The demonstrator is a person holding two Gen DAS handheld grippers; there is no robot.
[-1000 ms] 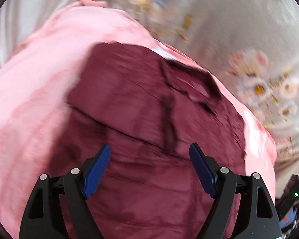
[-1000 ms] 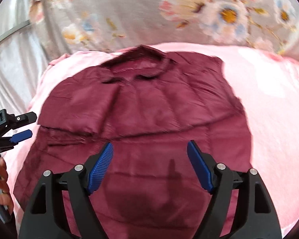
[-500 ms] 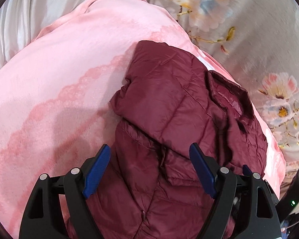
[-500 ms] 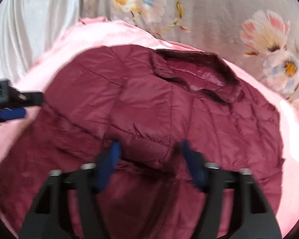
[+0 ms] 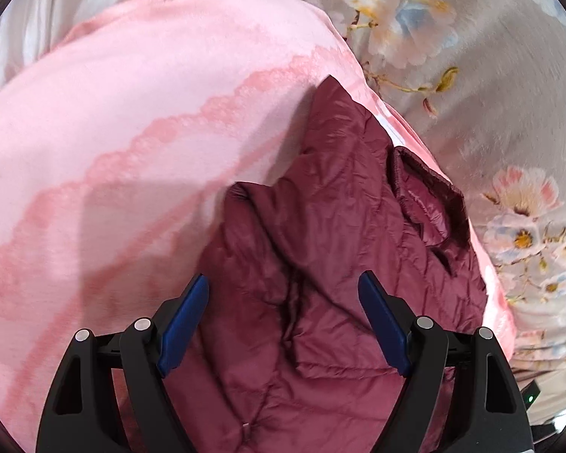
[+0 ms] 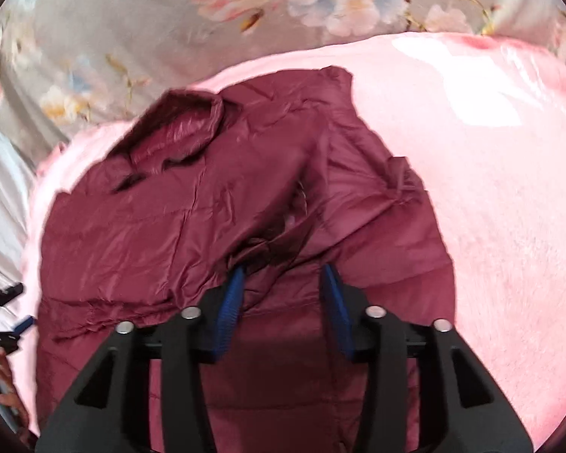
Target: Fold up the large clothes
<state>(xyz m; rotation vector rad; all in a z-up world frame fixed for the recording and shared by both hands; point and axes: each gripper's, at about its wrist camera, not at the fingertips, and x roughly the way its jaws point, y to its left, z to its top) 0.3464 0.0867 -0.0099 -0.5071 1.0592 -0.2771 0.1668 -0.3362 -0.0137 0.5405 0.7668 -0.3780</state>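
Folding a maroon quilted jacket (image 6: 192, 219), spread on a pink blanket (image 6: 490, 207). Lies with its collar (image 6: 177, 132) toward the blanket's far edge, just beside the grey floral sheet (image 6: 132, 30). Sits nearer the blanket's left edge than its right in the right wrist view, leaving a broad bare stretch of pink on the right.

Looks like the sleeve-tucking stage. Seen from the right wrist: one sleeve drawn in from the shoulder across the chest, ending in a dark bunch right at the tips of the right gripper (image 6: 285, 271). Jaws there partly apart, having just been opening, with jacket cloth between the pads but apparently no longer pinched. Reads as a let-go after laying the sleeve down. On the opposite side, another layer already turned in, with a creased edge low on the left.

Seen from the left wrist: left gripper (image 5: 283, 283) hovering over the jacket's near part, jaws wide apart, nothing clamped, only cloth below.

Next, probably: backing the right gripper off without dragging the sleeve back out, then taking the hem. Calls for a pinch at each near corner, through all layers, and a level lift toward the collar. Slippery, puffy shell, so likely to slide or spring open. Worth pressing the fold flat afterwards. Hem itself hidden under the grippers in both views.
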